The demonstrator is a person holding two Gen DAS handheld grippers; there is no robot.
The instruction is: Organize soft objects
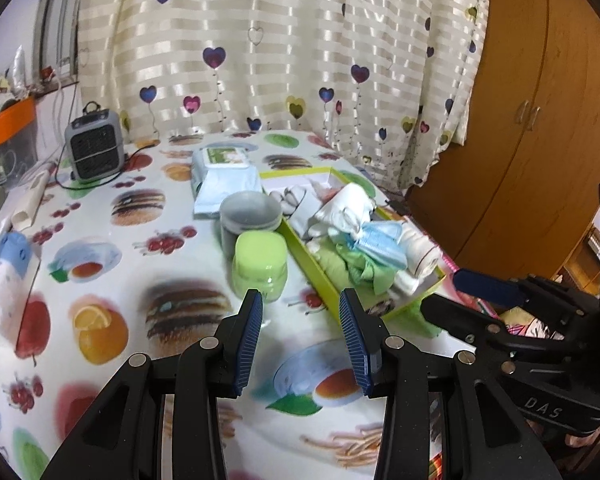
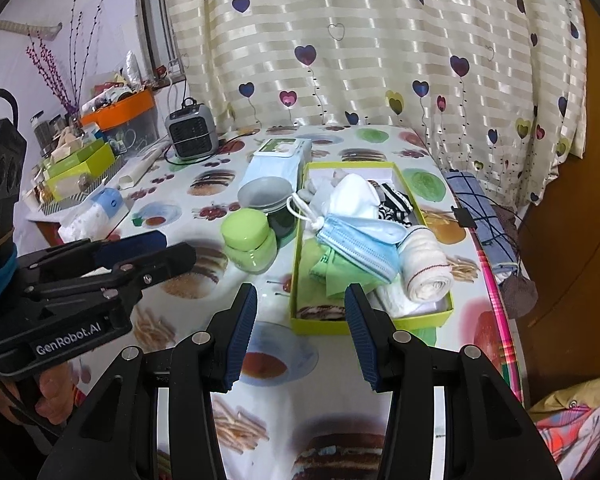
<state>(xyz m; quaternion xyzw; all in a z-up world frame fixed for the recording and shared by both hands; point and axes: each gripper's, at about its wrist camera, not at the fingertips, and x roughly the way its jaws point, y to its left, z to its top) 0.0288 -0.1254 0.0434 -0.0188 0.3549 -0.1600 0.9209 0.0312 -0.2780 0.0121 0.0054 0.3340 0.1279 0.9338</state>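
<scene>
Heart-print curtains are hanging behind the table (image 2: pixel 380 380), where the green box (image 2: pixel 372 326) is already holding masks, cloths and a rolled towel (image 2: pixel 424 268). Both the left gripper (image 1: pixel 300 304) and right gripper (image 2: pixel 300 300) are hovering released, grasping nothing; little seems left.

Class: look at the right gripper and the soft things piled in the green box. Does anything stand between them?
Nothing visible does. The right gripper hangs open and empty over bare tablecloth just short of the box; the rolled towel and mask lie uncovered on top.
</scene>
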